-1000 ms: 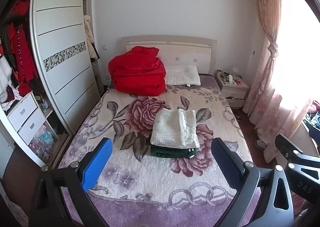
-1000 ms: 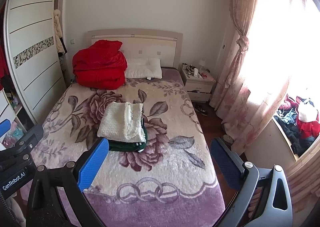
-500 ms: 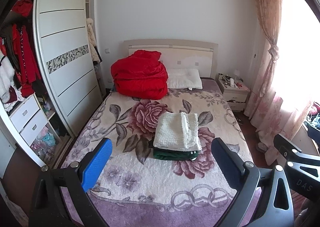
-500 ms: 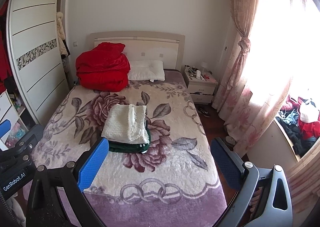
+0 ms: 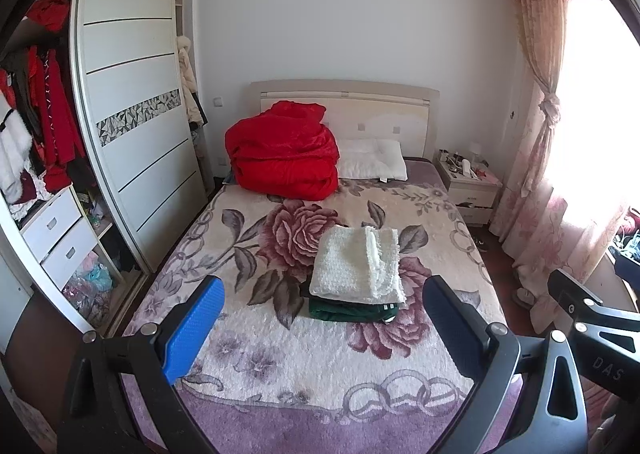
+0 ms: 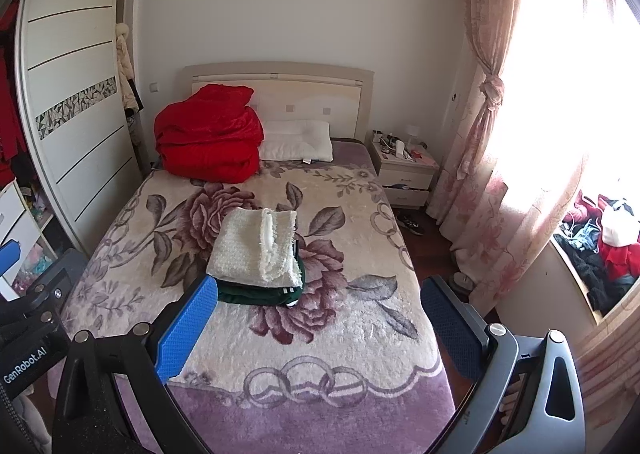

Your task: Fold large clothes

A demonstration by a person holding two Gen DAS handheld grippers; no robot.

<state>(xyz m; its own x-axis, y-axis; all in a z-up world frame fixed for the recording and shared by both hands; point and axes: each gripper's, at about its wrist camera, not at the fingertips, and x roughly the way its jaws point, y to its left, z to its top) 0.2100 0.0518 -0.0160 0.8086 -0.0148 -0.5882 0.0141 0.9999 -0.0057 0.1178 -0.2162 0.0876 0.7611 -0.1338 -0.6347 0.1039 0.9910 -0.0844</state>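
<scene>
Left wrist view: left gripper [image 5: 322,324] is hanging wide open over the bed's [image 5: 280,382] foot edge, holding nothing.
Right wrist view: right gripper [image 6: 320,324] is gaping wide and empty too; a folded white garment [image 6: 252,250] is lying on a folded green garment [image 6: 256,294] mid-bed, with a red blanket [image 6: 208,133] sitting by the headboard.

I held my left gripper [image 5: 322,328] with its jaws spread wide and nothing between the blue pads [image 5: 192,328]. My right gripper [image 6: 320,328] was spread just as wide (also gripping nothing), and both sat side by side, aimed forward and slightly down.
</scene>
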